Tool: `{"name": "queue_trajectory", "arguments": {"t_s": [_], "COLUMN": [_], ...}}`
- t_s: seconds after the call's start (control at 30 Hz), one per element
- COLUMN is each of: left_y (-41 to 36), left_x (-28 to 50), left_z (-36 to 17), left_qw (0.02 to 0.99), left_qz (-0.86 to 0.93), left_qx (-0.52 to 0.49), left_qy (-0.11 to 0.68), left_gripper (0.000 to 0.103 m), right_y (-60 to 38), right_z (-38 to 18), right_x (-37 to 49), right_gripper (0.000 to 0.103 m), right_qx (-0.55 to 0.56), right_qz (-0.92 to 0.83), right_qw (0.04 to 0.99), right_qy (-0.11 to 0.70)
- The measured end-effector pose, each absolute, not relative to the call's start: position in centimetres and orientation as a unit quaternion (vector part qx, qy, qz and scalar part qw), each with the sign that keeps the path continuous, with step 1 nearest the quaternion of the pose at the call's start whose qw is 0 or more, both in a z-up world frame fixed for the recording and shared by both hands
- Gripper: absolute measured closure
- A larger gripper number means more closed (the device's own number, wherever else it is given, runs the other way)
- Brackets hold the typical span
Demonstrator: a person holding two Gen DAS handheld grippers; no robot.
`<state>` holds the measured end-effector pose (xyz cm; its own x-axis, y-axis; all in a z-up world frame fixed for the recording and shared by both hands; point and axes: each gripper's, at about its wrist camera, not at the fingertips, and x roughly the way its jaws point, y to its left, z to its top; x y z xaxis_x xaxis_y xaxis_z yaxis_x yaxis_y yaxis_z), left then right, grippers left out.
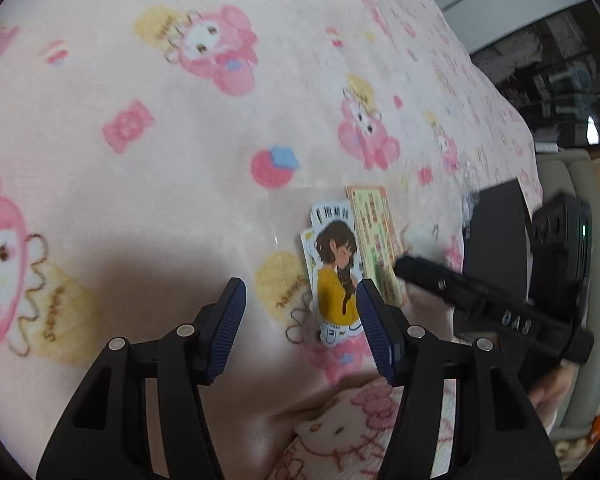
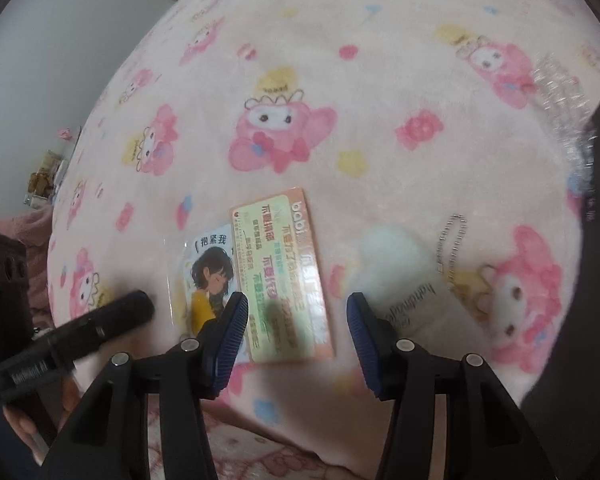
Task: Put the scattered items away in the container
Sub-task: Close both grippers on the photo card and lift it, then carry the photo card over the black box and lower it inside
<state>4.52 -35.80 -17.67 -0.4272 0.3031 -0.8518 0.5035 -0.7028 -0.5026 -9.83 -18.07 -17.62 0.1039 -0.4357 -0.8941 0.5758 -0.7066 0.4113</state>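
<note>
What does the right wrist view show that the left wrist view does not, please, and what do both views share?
Only the right wrist view shows the ball chain and the printed tag by the white pompom, clearly. Only the left wrist view shows the shelves beyond the blanket's edge. Both show the girl sticker overlapped by the peach card on the pink blanket, and open jaws holding nothing.

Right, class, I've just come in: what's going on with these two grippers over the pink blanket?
A person holds both grippers above a cartoon-print blanket. The left gripper and right gripper are open and empty. Below them lie a girl sticker, a printed card and a fluffy keychain. Nothing is picked up yet.
</note>
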Motion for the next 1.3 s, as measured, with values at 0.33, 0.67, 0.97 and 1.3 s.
{"name": "queue_trajectory", "arguments": {"t_s": [0.33,0.67,0.97,1.3], "left_y": [-36.4,-35.2,-33.7,-29.6], "left_x": [0.3,1.4,4.5,4.6], "left_z": [-21.1,-18.2,-12.3,-7.6], "left_qw": [0.022,0.016,0.009,-0.023], "left_qz": [-0.736,-0.764,-0.799,-0.819], "left_qx": [0.542,0.521,0.479,0.463], "left_qy": [0.405,0.380,0.363,0.337], "left_gripper": [0.050,0.068,0.075,0.075], "right_y": [-22.5,-21.5,-18.9,-14.1], "right_z": [-20.6,-18.9,-13.6,-8.8], "right_x": [-11.0,-9.9,-7.5,-6.5], "right_gripper": [0.039,0.062,0.066,0.066], "right_qx": [0.644,0.639,0.607,0.573], "right_qz": [-0.647,-0.623,-0.633,-0.664], "right_qw": [0.394,0.446,0.480,0.480], "right_qy": [0.111,0.065,0.019,-0.004]}}
